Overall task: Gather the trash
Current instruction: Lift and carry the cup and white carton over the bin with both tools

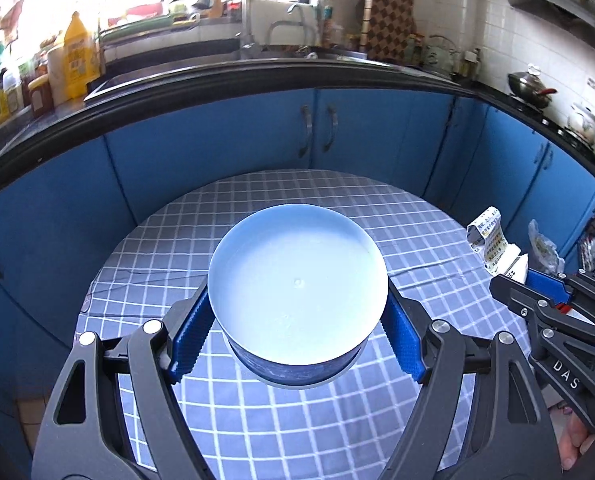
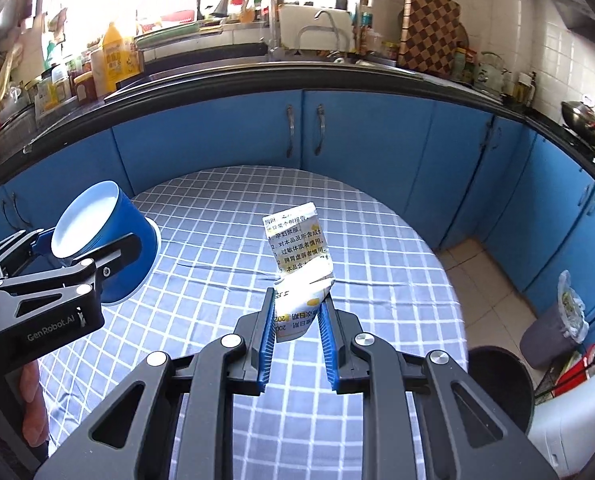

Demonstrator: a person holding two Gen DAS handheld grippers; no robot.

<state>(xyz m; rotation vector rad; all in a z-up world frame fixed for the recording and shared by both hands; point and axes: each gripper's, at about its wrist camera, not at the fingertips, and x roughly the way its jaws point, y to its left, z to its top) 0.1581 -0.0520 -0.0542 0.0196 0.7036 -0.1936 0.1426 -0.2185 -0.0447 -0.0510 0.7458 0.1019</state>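
Left claw (image 1: 297, 320) grips the round blue paper cup (image 1: 297, 292); right claw (image 2: 297, 320) pinches the crumpled white printed sachet (image 2: 301, 268) above the checked desk (image 2: 217, 240).

A cup (image 1: 297, 288) is held between the pads of the left gripper (image 1: 297, 340), above the table (image 1: 257, 420). To its right, a packet (image 2: 301, 276) is pinched in the right gripper (image 2: 297, 320), also over the table. Cabinets (image 2: 377, 140) are set behind the table, under the counter (image 2: 257, 76). Two bins (image 2: 549, 328) are placed right of the table, on the floor.
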